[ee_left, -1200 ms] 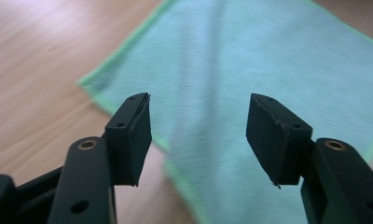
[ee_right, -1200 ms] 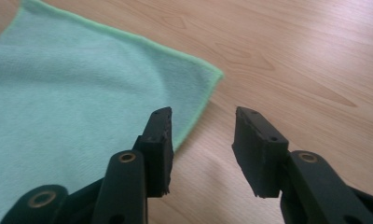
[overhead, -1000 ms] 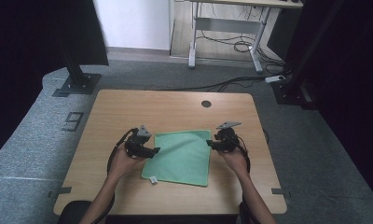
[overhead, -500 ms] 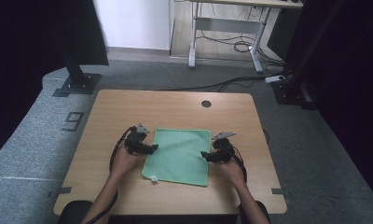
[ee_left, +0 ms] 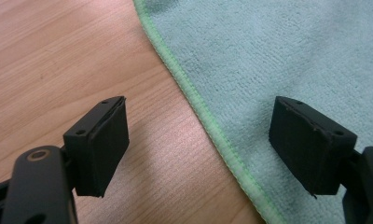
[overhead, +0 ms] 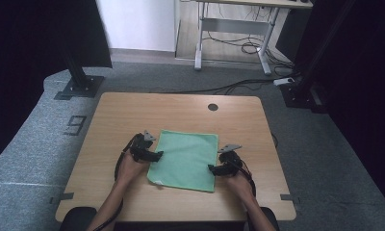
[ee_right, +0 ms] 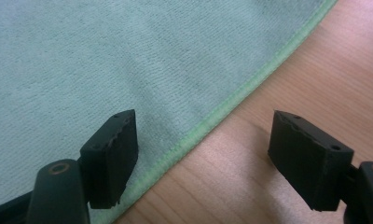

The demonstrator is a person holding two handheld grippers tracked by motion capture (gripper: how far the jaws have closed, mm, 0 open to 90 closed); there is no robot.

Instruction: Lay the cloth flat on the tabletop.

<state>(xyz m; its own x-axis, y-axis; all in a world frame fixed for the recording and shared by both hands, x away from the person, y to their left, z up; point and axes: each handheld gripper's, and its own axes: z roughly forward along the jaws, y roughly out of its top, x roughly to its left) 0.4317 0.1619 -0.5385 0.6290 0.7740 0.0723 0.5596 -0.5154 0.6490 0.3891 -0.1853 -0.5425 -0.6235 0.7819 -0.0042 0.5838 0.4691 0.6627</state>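
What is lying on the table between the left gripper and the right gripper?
The green cloth lies flat between the left gripper and the right gripper, as the high view shows.

Setting: a lab or recording studio room, not a home.
Landmark: a plain wooden table (overhead: 181, 115) with a round cable hole (overhead: 212, 107) stood at the centre.
Floor: grey carpet (overhead: 32, 154) surrounded the table; a large number marking (overhead: 74, 125) lay just left of it.
Rig: black stand bases (overhead: 79, 87) rose at the far left and far right of the table, with dark curtains (overhead: 364, 72) beyond.
Background: behind the table stood a white metal desk frame (overhead: 234, 29) over loose cables (overhead: 238, 45), beside a white wall (overhead: 137, 24).
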